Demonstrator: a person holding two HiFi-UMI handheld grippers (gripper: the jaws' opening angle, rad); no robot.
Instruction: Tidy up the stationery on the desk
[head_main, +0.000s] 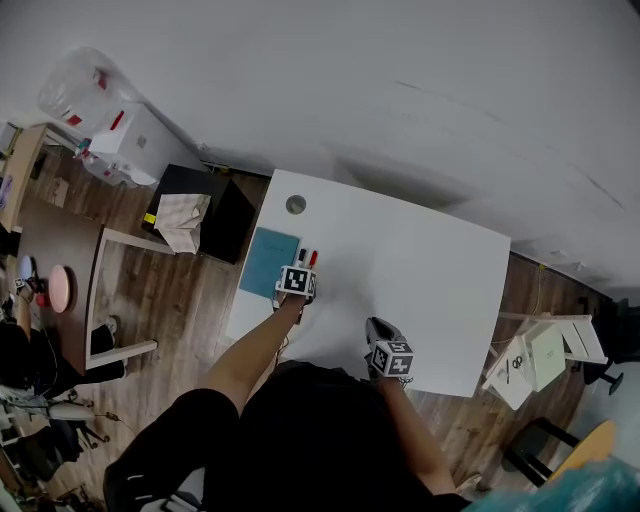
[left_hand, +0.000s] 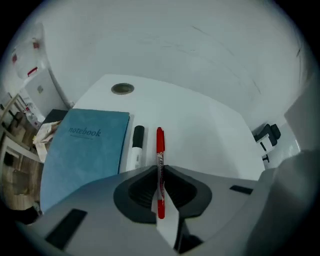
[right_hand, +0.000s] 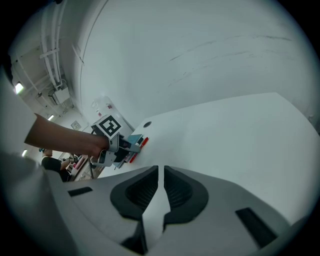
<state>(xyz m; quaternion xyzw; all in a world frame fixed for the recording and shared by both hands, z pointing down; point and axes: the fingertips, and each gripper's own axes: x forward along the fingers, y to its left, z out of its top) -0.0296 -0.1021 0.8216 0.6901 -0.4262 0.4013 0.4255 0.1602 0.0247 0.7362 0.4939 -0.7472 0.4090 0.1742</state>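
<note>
The red marker (left_hand: 160, 150) sits clamped between the jaws of the left gripper (left_hand: 159, 172). The pads press its barrel from both sides and its capped end points away toward the far edge of the desk (left_hand: 210, 125). Just to its left lies a black-capped marker (left_hand: 136, 147), parallel to it and close against the right edge of the blue notebook (left_hand: 85, 150). Whether the red one already rests on the desk or hangs just above it I cannot tell. A round cable hole (left_hand: 122, 89) lies beyond the notebook.

The step in hand looks like laying the red marker down next to the black one. To do it well, keep the barrel parallel to its neighbour and level its cap with the black cap. Lower it until the whole length rests flat, and only then ease the jaws apart (a round barrel let go early is likely to roll). Then lift straight up, so a pad does not drag it out of line.

The right gripper (right_hand: 160, 175) hovers over bare desk nearer the person, its jaws together with nothing between them
</note>
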